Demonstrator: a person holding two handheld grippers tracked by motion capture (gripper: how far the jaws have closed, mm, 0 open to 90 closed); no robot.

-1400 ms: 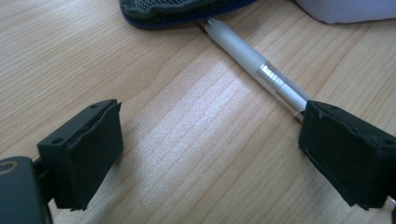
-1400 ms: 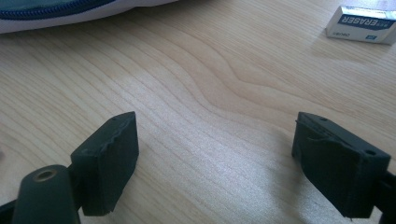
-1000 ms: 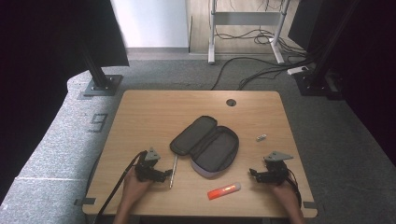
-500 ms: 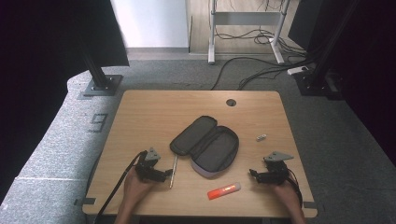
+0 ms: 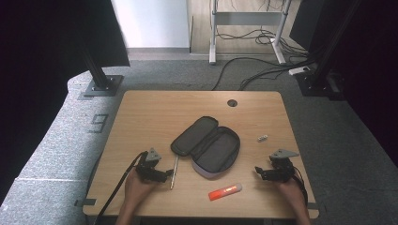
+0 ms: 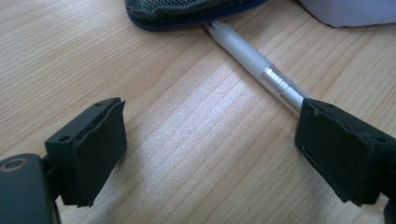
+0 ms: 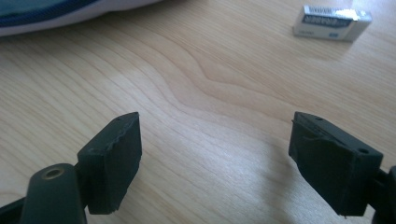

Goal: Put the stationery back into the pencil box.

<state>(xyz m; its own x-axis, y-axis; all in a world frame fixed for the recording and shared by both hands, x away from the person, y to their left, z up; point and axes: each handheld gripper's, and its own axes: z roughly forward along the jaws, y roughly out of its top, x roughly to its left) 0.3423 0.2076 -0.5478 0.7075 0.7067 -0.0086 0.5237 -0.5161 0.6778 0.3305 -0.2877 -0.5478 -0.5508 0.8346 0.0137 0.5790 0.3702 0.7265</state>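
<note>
High view: a light wooden table (image 5: 155, 117) carries an open dark grey zip pencil case (image 5: 206, 145) near its middle, both halves lying flat. Just left of the case lies a slim silver pen with a clear barrel (image 5: 174, 171), pointing away from the person, its far end touching the case's edge. The left gripper (image 5: 165, 175) rests low on the table at the near left, held in the person's left hand (image 5: 138, 185), with its tips right at the pen's near end. The right gripper (image 5: 259, 172) sits at the near right edge in the right hand (image 5: 288, 187), well apart from the case. An orange and white tube-shaped marker (image 5: 225, 191) lies near the front edge between the two grippers, and a small white eraser in a printed sleeve (image 5: 262, 138) lies to the right of the case.

Left gripper view shows the jaws spread wide over bare wood, the pen (image 6: 254, 65) running under the right-hand jaw; its pads grip nothing, though they have just narrowed slightly.

Right gripper view shows that gripper's jaws also wide apart and empty, with the eraser (image 7: 332, 22) farther off.
</note>
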